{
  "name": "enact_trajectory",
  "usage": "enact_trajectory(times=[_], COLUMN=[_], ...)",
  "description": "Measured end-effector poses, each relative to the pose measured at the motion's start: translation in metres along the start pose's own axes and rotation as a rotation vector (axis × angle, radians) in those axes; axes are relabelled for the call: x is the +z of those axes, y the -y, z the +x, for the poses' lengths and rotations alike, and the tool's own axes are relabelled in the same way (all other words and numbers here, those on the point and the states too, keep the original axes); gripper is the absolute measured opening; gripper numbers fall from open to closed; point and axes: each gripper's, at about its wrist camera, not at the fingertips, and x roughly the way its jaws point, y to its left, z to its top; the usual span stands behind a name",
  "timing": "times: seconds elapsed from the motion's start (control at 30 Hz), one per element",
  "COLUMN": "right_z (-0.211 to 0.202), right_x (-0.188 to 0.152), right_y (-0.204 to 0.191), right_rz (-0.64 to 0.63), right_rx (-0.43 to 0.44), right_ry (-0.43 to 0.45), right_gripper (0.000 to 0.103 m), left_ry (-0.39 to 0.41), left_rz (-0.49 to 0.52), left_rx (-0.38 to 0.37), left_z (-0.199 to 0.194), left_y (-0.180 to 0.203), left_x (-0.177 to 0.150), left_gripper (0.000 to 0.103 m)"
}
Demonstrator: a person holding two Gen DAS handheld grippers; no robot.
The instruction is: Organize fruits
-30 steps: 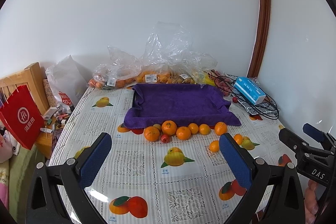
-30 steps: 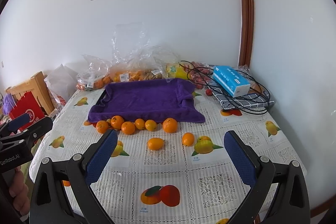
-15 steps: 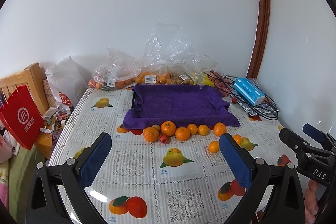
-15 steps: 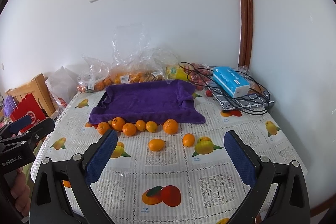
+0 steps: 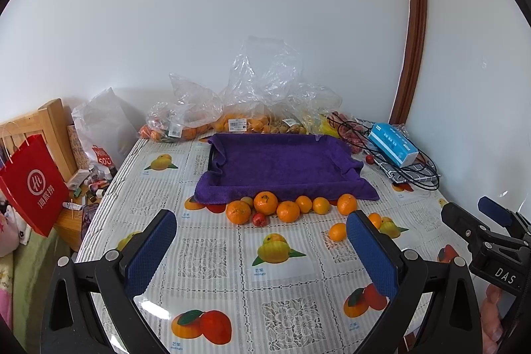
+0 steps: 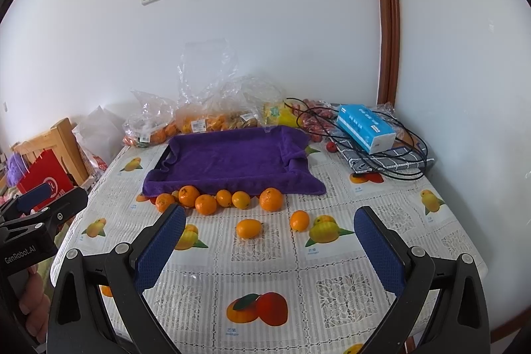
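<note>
A purple towel-lined tray (image 5: 278,161) (image 6: 232,158) lies mid-table. Along its front edge runs a row of several oranges (image 5: 265,203) (image 6: 205,204), with a small red fruit (image 5: 259,219) among them. Two smaller oranges lie apart, nearer me: one (image 5: 338,232) (image 6: 249,228) and another (image 5: 375,219) (image 6: 299,220). My left gripper (image 5: 262,249) is open above the near table, nothing between its blue pads. My right gripper (image 6: 268,249) is open too, short of the loose oranges. Each view shows the other gripper at its side edge.
Clear plastic bags of fruit (image 5: 239,118) (image 6: 199,121) line the wall behind the tray. A blue tissue box (image 5: 393,148) (image 6: 365,128) sits on a checked cloth with black cables at the back right. A red paper bag (image 5: 31,184) and wooden furniture (image 5: 53,125) stand left of the table.
Both grippers have drifted slightly; the tray and fruit sit a little lower and closer in both views. Nothing was grasped or moved on the table.
</note>
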Motion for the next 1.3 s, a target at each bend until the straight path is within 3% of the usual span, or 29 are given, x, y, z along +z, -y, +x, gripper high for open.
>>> enact_trajectory(times=[1.13,1.3], right_z=[0.000,0.009], right_x=[-0.002,-0.002], right_y=[-0.005,-0.006], right_rz=[-0.022,-0.028], right_rx=[0.018,0.030], right_ry=[0.012,-0.002], right_gripper=[0.101,0.101], left_ry=[0.009,0.010], left_rz=[0.002,0.012], left_rx=[-0.011,0.019], left_z=[0.004,0.010], left_y=[0.000,-0.001], left_x=[0.004,0.003], left_gripper=[0.103,0.103])
